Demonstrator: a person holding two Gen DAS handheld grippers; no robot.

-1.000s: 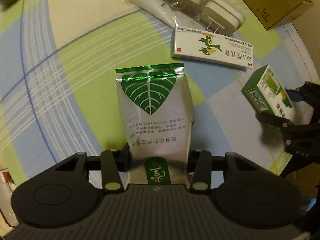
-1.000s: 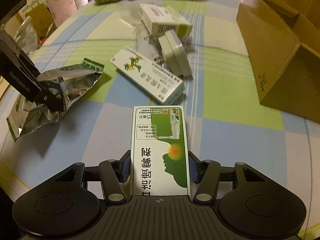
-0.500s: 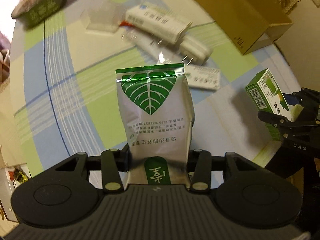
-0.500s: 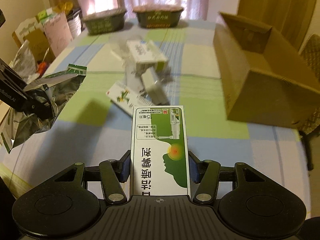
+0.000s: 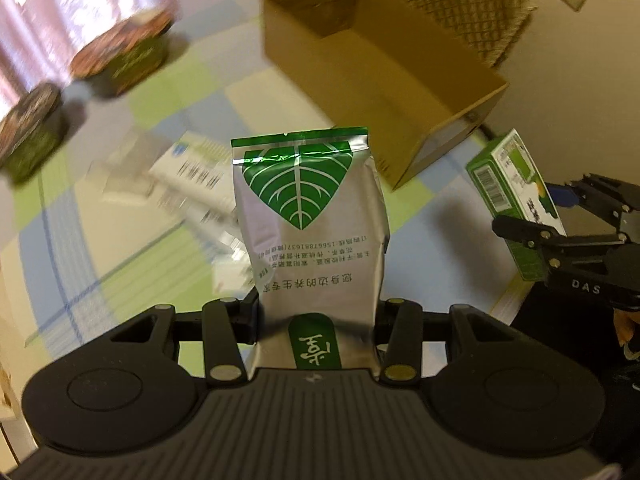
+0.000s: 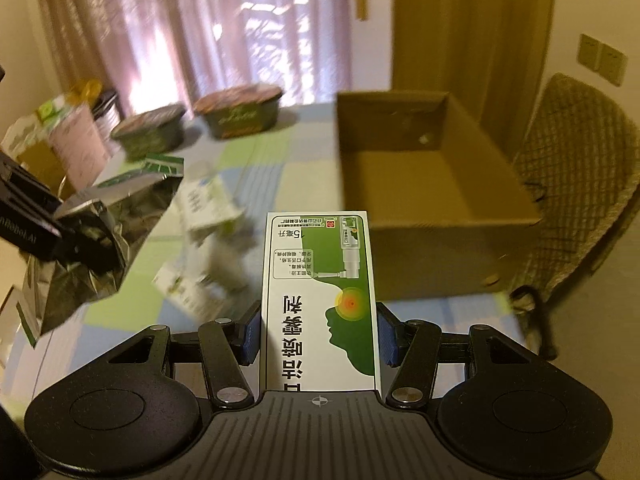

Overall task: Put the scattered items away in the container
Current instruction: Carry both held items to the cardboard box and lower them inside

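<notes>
Your left gripper (image 5: 318, 316) is clamped on the foil pouch (image 5: 312, 224); your right gripper (image 6: 318, 336) grips the green-white carton (image 6: 320, 300). Both hang above the surface (image 6: 256, 160), near the open box (image 6: 432, 184).

Both claws (image 5: 318, 316) (image 6: 318, 334) clamped, aloft.

— Where does the left wrist view look from?
— Close behind its own fingers, above the checked desk (image 5: 132, 216), facing the open brown cardboard box (image 5: 360, 68).
— And the right?
— Likewise, facing that box (image 6: 432, 184); both share it.
</notes>
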